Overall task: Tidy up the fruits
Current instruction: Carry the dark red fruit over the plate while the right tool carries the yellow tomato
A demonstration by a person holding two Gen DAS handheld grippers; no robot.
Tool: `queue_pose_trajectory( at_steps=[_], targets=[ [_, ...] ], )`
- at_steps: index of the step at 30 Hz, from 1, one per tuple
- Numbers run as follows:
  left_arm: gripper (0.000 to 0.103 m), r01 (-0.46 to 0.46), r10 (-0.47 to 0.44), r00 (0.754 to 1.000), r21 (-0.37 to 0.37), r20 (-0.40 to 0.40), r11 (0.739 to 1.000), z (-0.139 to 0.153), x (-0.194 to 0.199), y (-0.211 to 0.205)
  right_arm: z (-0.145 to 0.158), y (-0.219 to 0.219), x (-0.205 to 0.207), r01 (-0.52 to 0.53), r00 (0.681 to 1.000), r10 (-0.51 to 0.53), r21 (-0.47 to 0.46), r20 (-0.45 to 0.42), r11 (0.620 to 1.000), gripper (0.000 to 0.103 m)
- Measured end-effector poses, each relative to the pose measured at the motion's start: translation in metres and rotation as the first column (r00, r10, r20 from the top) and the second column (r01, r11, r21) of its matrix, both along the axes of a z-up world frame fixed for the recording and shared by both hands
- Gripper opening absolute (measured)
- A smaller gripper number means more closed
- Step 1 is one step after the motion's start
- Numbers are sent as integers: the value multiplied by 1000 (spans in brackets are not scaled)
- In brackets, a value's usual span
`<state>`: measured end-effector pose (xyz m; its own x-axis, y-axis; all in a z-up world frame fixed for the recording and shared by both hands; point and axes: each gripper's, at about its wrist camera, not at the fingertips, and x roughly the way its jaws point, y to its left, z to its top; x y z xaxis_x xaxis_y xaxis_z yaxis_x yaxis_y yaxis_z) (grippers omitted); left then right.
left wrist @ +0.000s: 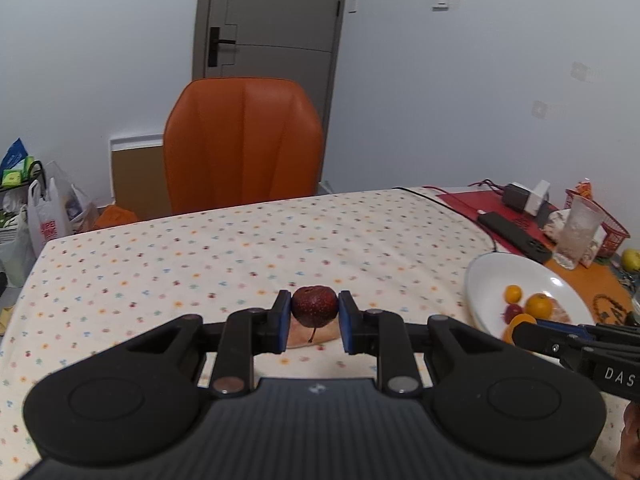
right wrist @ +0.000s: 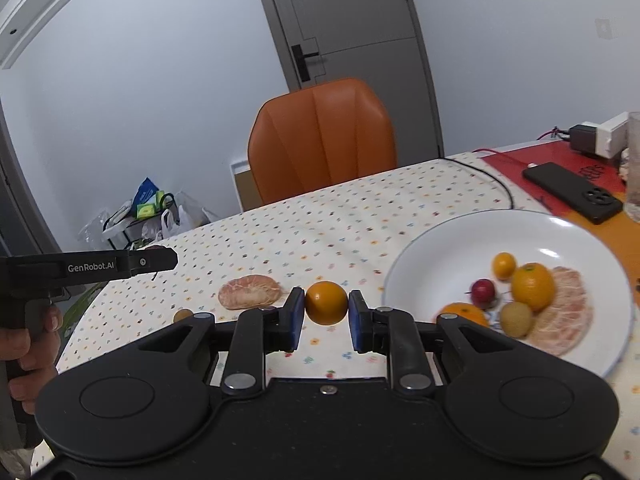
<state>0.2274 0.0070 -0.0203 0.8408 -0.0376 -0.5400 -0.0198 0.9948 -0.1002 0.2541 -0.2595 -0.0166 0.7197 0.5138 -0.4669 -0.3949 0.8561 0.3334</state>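
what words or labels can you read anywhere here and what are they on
"GenRobot.AI": on the side of the left gripper, right wrist view.
"DAS": cut off at the frame edge, on the body of the right gripper, left wrist view.
Red print on the white plastic bag: too blurred to read.
Print on the red mat: too blurred to read.
Print on the blue packet: too small to read.

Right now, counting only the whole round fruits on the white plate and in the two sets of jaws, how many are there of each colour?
Orange fruit: 4
Red fruit: 2
Greenish-brown fruit: 1
Total: 7
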Motion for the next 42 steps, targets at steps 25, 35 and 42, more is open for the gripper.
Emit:
queue_pose_trajectory(
  at_steps=[25, 35, 42],
  targets=[
    [23, 131, -131, 991, -14, 33, 991, 5, -9, -95, 0, -95, -31, 140, 990, -141, 22, 30, 990, 22],
    [23, 182, -182, 983, -36, 11, 983, -4, 4, -125, -10, -123, -28, 197, 980, -198, 26, 9, 980, 22],
    [23, 231, -232, 973, -69, -12, 971, -14, 14, -149, -20, -129, -20, 211, 978, -210, 28, -13, 977, 22]
  ],
)
